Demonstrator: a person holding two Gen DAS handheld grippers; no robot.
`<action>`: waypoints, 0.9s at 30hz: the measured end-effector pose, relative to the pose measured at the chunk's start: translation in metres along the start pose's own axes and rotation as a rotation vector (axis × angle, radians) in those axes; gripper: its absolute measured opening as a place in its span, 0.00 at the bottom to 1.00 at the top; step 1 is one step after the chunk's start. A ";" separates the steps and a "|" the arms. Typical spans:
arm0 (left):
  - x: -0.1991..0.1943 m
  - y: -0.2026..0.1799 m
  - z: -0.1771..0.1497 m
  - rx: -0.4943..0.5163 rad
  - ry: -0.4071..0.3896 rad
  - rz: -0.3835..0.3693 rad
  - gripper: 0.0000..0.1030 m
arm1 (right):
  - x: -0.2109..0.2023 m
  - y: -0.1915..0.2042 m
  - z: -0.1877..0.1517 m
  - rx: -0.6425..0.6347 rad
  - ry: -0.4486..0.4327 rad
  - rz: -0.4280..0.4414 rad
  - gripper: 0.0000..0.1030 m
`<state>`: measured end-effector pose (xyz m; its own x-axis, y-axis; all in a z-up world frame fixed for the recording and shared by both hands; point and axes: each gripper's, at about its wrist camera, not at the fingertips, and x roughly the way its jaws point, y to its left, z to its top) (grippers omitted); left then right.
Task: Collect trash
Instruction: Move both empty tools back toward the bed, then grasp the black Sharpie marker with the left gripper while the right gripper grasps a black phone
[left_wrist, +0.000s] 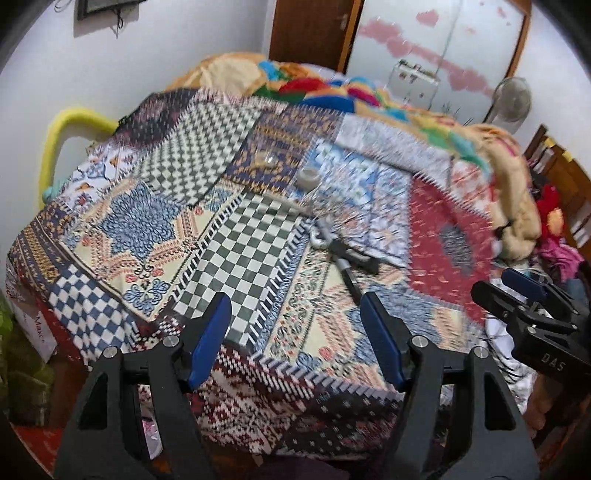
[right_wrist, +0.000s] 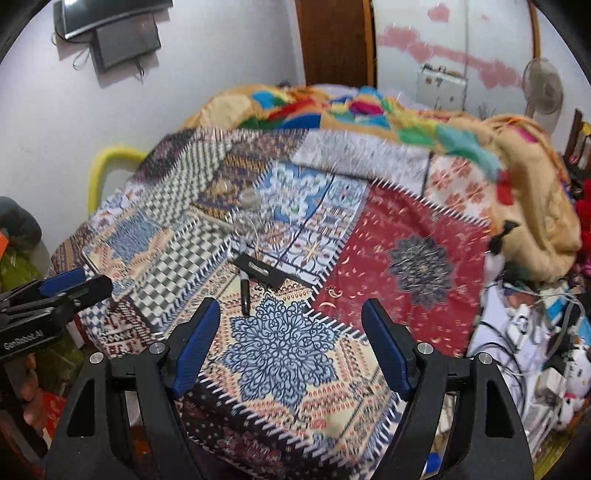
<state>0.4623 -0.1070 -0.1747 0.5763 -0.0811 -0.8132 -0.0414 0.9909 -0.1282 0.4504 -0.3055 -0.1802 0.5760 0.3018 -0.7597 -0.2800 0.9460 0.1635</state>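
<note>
Both wrist views — same quilt (left_wrist: 258, 229)

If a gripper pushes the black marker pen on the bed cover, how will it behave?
The marker pen looks round and slim, so it would probably roll sideways. The patchwork bed cover seems soft, which may slow it. It looks stiff and light.

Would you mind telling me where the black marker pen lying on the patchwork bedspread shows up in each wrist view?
Left wrist view: the black marker pen lies right of centre, just above the right fingertip of the left hand-held gripper.
Right wrist view: the pen sits left of centre, just above the left fingertip of the right hand-held gripper.
Shared landmark: the flat black card touching the pen's far end.
</note>
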 end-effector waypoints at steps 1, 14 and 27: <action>0.008 0.000 0.001 0.003 0.007 0.005 0.69 | 0.009 -0.002 0.001 0.005 0.015 0.010 0.74; 0.105 0.011 0.011 0.010 0.104 0.022 0.69 | 0.137 0.020 0.033 -0.210 0.161 0.132 0.64; 0.119 0.004 0.007 0.030 0.118 -0.016 0.69 | 0.158 0.012 0.039 -0.273 0.214 0.241 0.23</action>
<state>0.5368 -0.1117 -0.2683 0.4765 -0.1070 -0.8727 -0.0078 0.9920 -0.1259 0.5679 -0.2415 -0.2737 0.3052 0.4517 -0.8383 -0.5971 0.7765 0.2010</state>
